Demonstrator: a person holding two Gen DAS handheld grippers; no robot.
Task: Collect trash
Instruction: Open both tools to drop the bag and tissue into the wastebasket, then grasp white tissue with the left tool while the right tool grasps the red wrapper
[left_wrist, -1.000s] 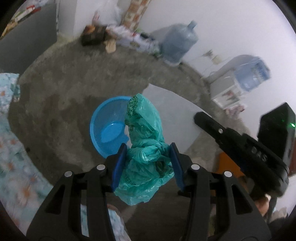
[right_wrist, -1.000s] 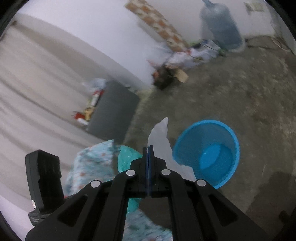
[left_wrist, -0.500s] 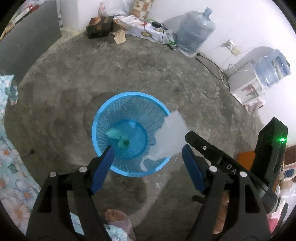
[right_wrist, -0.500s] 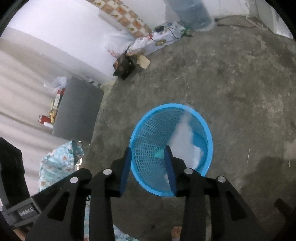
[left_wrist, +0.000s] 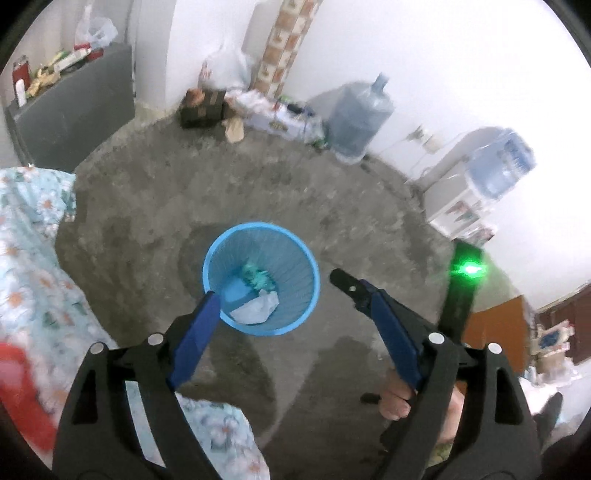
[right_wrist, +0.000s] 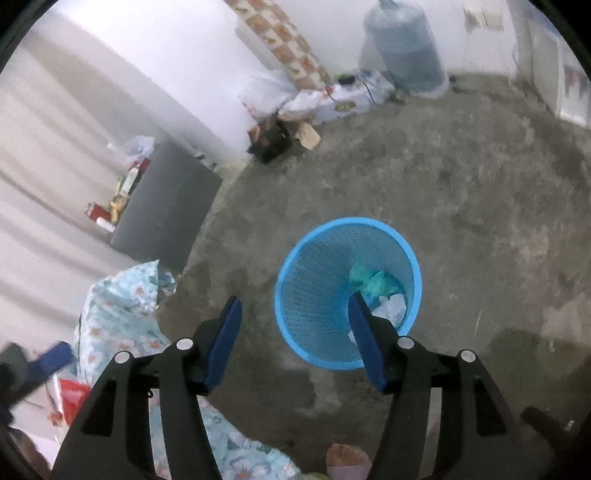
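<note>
A blue mesh basket (left_wrist: 303, 258) stands on the concrete floor, also seen in the right wrist view as the basket (right_wrist: 314, 280). At its bottom lie a crumpled green plastic bag (left_wrist: 258, 278) and a white paper scrap (left_wrist: 256, 308); the right wrist view shows the same bag (right_wrist: 373, 280) and scrap (right_wrist: 393, 306). My left gripper (left_wrist: 291, 295) hovers high over the basket, jaws opening, nothing between them. My right gripper (right_wrist: 295, 297) hangs over the basket's near left side, jaws also opening and empty.
A floral bedsheet (left_wrist: 33, 266) fills the left, with a red item (right_wrist: 72, 397) on it. A grey cabinet (right_wrist: 166, 214) stands by the wall. Water jugs (left_wrist: 356, 122), a dispenser (left_wrist: 461, 199) and boxes line the far wall. A bare foot (right_wrist: 347, 461) is near the basket.
The left gripper let go of the green bag and the right one released the white scrap; both now lie in the basket. Both jaws opened, and the left gripper rose away.
</note>
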